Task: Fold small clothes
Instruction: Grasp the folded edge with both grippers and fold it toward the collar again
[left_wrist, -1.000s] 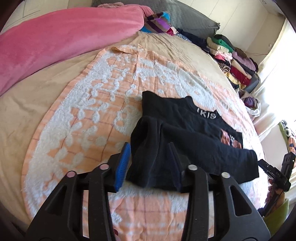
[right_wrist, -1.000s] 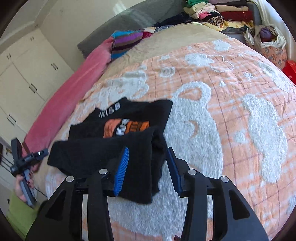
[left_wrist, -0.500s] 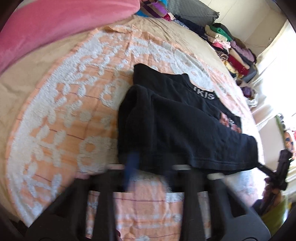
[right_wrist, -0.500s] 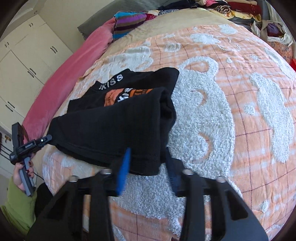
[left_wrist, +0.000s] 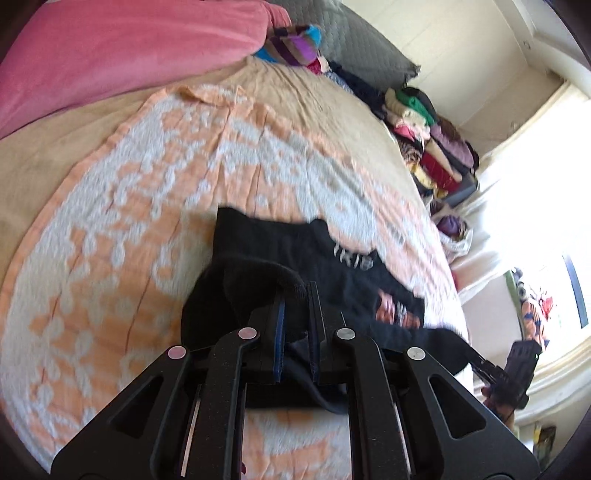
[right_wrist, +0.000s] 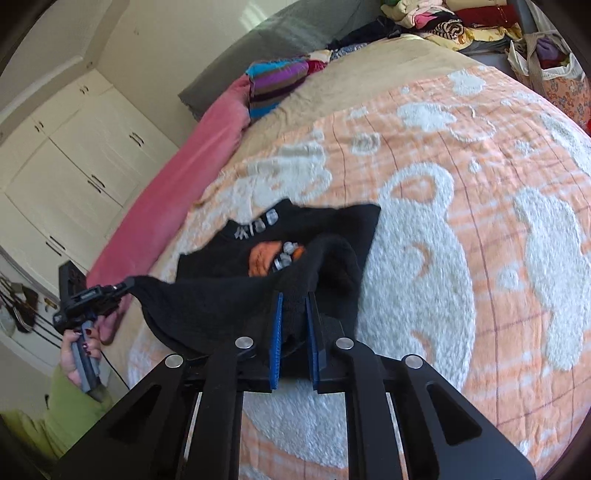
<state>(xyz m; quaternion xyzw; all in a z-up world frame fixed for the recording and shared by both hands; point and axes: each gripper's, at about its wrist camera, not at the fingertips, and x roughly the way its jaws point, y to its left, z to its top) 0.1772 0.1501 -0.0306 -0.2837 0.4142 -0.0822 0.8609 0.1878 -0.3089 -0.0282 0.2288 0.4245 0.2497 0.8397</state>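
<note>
A black T-shirt (left_wrist: 266, 240) with white letters at the neck and an orange print lies half folded on an orange-and-white bedspread (left_wrist: 166, 166). My left gripper (left_wrist: 295, 291) is shut on the near edge of the cloth and holds that corner off the bed. In the right wrist view the same T-shirt (right_wrist: 343, 221) has its other near corner between the blue pads of my right gripper (right_wrist: 294, 295), whose jaws are closing and press on the cloth. The hem hangs taut between both grippers. The left gripper (right_wrist: 88, 299) also shows there, in a person's hand.
A pink rolled blanket (left_wrist: 110, 55) and a grey pillow (left_wrist: 354, 44) lie at the head of the bed, with a striped garment (right_wrist: 277, 81) beside them. Stacked clothes (left_wrist: 436, 147) and a cloth bag (right_wrist: 546, 62) stand off the far side. White cupboards (right_wrist: 74, 166) line the wall.
Both grippers went from open around the T-shirt's near edge to shut on it. The gripped edge has risen off the bedspread and now stretches between them.
</note>
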